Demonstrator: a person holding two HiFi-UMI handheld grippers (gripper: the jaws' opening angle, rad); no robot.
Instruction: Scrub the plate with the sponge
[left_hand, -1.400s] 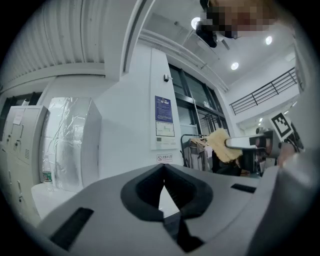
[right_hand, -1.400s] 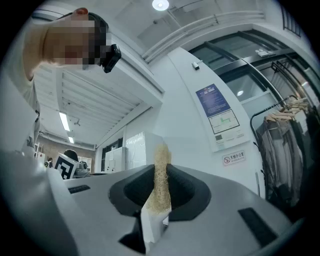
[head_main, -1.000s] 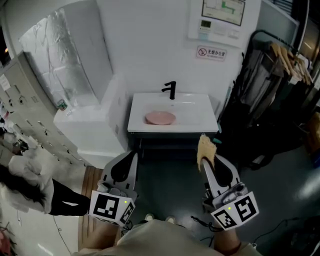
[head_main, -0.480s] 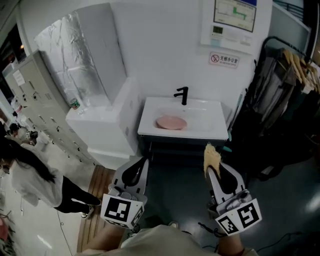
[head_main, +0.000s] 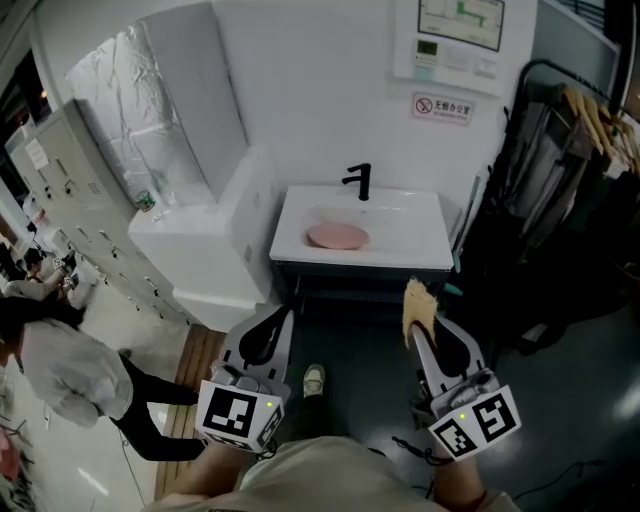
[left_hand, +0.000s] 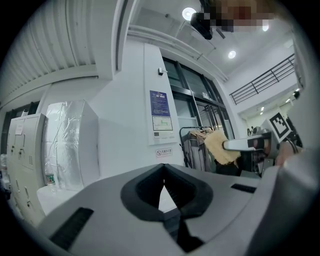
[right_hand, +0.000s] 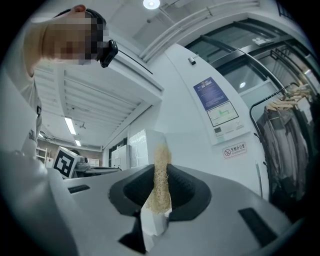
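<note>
One plate (head_main: 337, 236) sits in one sink (head_main: 418, 247). Right gripper (head_main: 416, 328) fingers clamp one sponge (head_main: 417, 303); left gripper (head_main: 284, 314) fingers are together.

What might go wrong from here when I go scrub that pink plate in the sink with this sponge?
The right gripper pinches the thin tan sponge by one end, so it may fold or slip under pressure. The round pink plate lies loose in the white sink; the left gripper is shut and empty, so the plate may slide.

Your sponge (head_main: 414, 303) is tan. Ahead of it the plate (head_main: 337, 236) is pink, the sink (head_main: 412, 234) white, the tap (head_main: 359, 180) black.
</note>
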